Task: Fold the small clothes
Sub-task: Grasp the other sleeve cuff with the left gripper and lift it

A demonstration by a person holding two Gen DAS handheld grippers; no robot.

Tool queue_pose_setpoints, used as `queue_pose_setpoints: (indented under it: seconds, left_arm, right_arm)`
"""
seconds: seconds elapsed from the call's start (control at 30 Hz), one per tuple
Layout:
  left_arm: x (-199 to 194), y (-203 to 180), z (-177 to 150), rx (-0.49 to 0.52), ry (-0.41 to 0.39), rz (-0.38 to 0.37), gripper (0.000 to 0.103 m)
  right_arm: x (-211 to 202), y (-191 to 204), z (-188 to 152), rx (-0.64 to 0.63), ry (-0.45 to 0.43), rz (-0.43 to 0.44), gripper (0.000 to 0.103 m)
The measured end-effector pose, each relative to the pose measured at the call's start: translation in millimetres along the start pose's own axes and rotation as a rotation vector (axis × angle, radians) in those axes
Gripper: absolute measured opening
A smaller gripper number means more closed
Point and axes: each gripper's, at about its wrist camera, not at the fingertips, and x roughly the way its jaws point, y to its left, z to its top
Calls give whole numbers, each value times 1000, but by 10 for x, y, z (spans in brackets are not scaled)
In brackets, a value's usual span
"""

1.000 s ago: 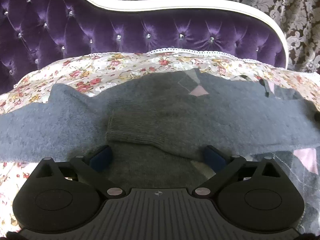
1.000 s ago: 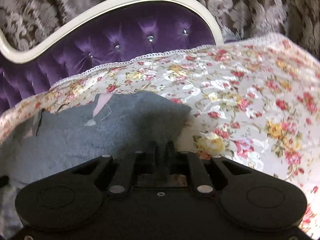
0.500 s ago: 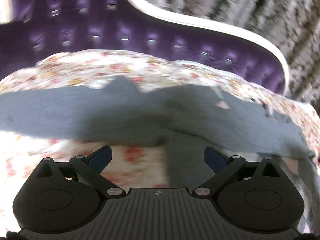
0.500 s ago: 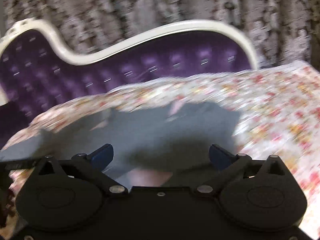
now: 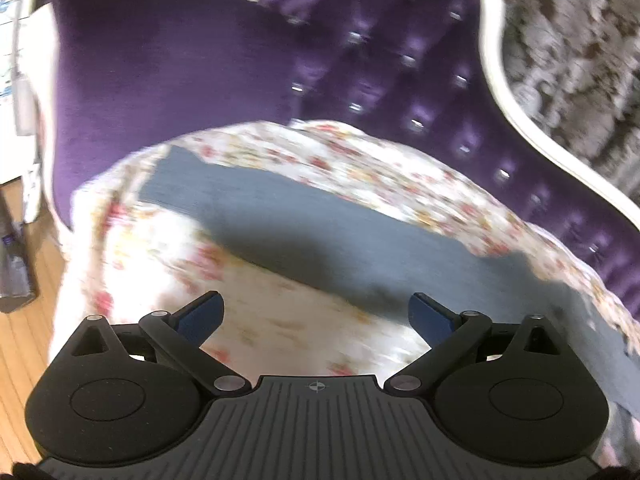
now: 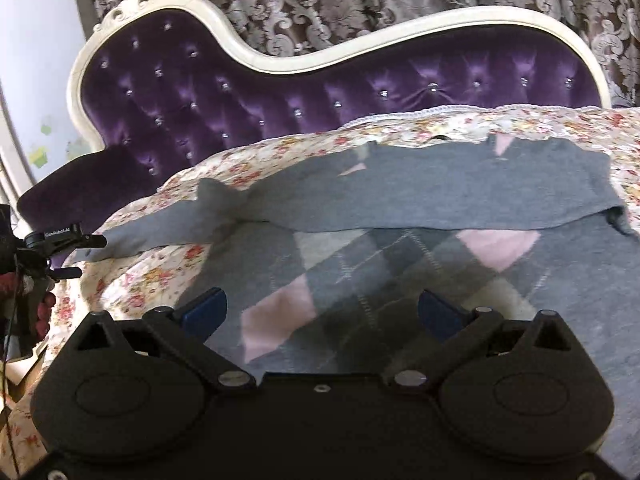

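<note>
Sweater [image 6: 460, 200] flat on sofa cover [image 6: 168, 276], ready for folding; we hold left gripper [image 5: 316, 316] and right gripper [image 6: 322, 312] spread, empty.

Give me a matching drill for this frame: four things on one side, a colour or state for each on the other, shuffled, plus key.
Things:
1. sweater
2. sofa back
3. bed cover
4. right gripper

States:
A. open, holding nothing
B. purple, tufted with studs
C. grey with pink diamonds, one sleeve stretched out sideways
D. floral print, lying under the clothing

Pairs: 1-C, 2-B, 3-D, 4-A
</note>
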Motion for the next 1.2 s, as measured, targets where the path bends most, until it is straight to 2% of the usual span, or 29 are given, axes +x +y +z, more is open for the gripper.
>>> queue_pose_setpoints:
  seconds: [0.1, 0.23, 0.57, 0.67, 0.77, 0.8, 0.83, 0.87, 0.9, 1.0, 1.2]
  left_arm:
    - [63, 173, 50, -14, -15, 9, 99]
    - [147, 331, 93, -41, -30, -15, 99]
    - [341, 379, 281, 4, -69, -33, 99]
    - [409, 408, 363, -21, -74, -49, 98]
    - [475, 426, 446, -52, -72, -30, 80]
    - [486, 427, 472, -57, -69, -16, 63]
    - [497, 426, 493, -62, -70, 3, 27]
    - [521, 435, 513, -74, -53, 19, 10]
    - [550, 456, 527, -93, -30, 16, 7]
    - [451, 430, 551, -105, -62, -1, 6]
    - [-81, -1, 760, 15, -149, -76, 6]
  right_arm:
    - [-24, 119, -9, -19, -12, 19, 102]
    - [-6, 320, -5, -53, -14, 52, 102]
    - [82, 576, 39, -104, 2, 102, 102]
    - [114, 592, 22, -109, 13, 102, 102]
    - [135, 592, -5, -107, 27, 104, 102]
    - [135, 592, -11, -106, 30, 103, 102]
    - [132, 592, -18, -106, 33, 102, 102]
    - [132, 589, -23, -106, 36, 101, 102]
    - [130, 584, -25, -105, 38, 100, 102]
    - [126, 550, -26, -92, 41, 95, 102]
    - [80, 370, -18, -23, 40, 70, 102]
